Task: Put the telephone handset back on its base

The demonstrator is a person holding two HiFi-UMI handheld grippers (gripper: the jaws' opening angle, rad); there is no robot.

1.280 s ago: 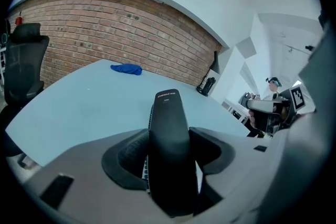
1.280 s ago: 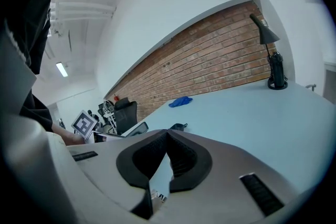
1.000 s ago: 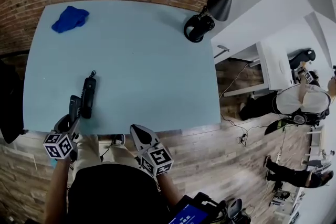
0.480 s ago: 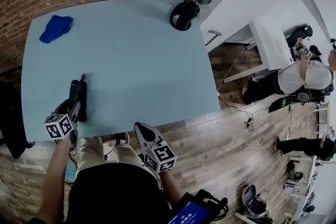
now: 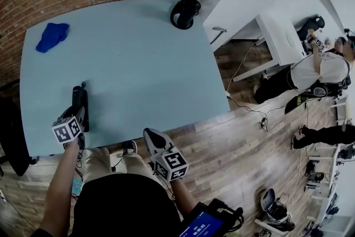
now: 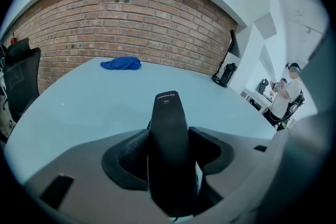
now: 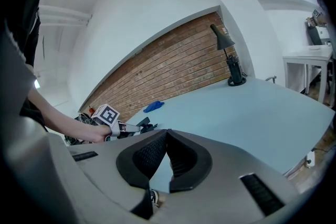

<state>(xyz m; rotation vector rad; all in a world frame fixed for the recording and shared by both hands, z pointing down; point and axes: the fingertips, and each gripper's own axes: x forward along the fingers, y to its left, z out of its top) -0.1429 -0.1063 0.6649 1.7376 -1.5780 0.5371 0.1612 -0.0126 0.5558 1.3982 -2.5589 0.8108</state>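
Handset is clamped upright between left gripper jaws, near front-left edge of table. Dark shape just ahead of it is probably base; head view is too small to tell whether handset touches it. Right gripper is pinched together with nothing in it, off table's near edge. Seating it well likely needs handset's length lined up with cradle and lowered flat, grip kept on till it settles.

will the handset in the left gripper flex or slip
Probably stiff: the handset stands straight out of the left gripper, no sag. Its smooth shell could slip, though jaws clamp both sides. Likely light: one gripper alone holds it.
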